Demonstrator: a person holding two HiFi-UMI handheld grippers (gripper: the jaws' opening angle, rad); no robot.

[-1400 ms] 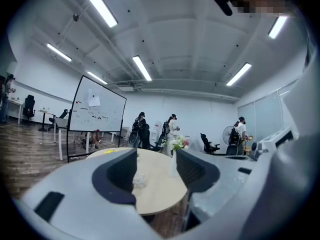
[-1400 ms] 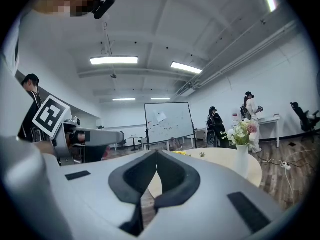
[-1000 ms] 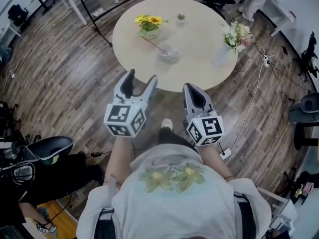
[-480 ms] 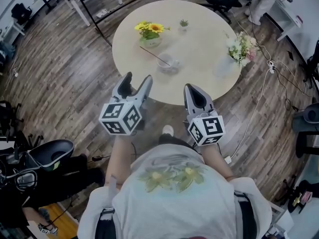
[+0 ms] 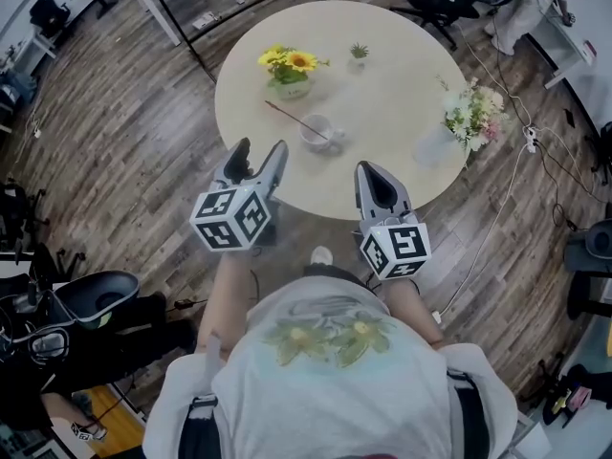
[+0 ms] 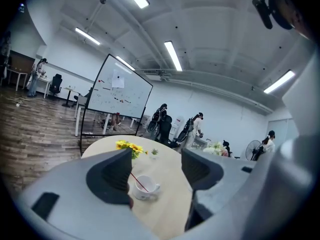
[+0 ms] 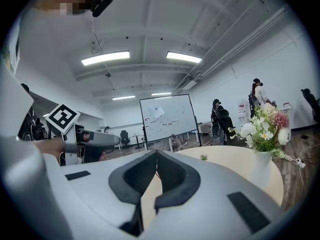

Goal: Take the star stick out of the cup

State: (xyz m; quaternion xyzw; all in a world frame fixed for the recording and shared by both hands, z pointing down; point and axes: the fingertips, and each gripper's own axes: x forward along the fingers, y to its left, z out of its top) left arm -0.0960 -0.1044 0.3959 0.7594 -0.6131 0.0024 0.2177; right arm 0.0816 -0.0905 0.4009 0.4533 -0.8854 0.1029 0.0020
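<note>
A white cup [image 5: 316, 131] stands on the round beige table [image 5: 382, 94], and a thin reddish stick [image 5: 292, 117] leans out of it to the upper left. The same cup [image 6: 145, 188] and stick [image 6: 138, 180] show between the left jaws in the left gripper view. My left gripper [image 5: 257, 163] is open at the table's near edge, short of the cup and holding nothing. My right gripper [image 5: 371, 178] is shut and empty, over the near edge to the right of the cup.
A bowl of yellow sunflowers [image 5: 287, 68], a tiny green plant [image 5: 359, 54] and a clear vase of pale flowers [image 5: 469, 115] stand on the table. A whiteboard on a frame [image 6: 117, 95], office chairs [image 5: 96, 299] and several people lie around it on the wooden floor.
The table, cup and flowers have come closer and lower in the head view. Both grippers now reach the table's near edge; the left one has shifted slightly left.
</note>
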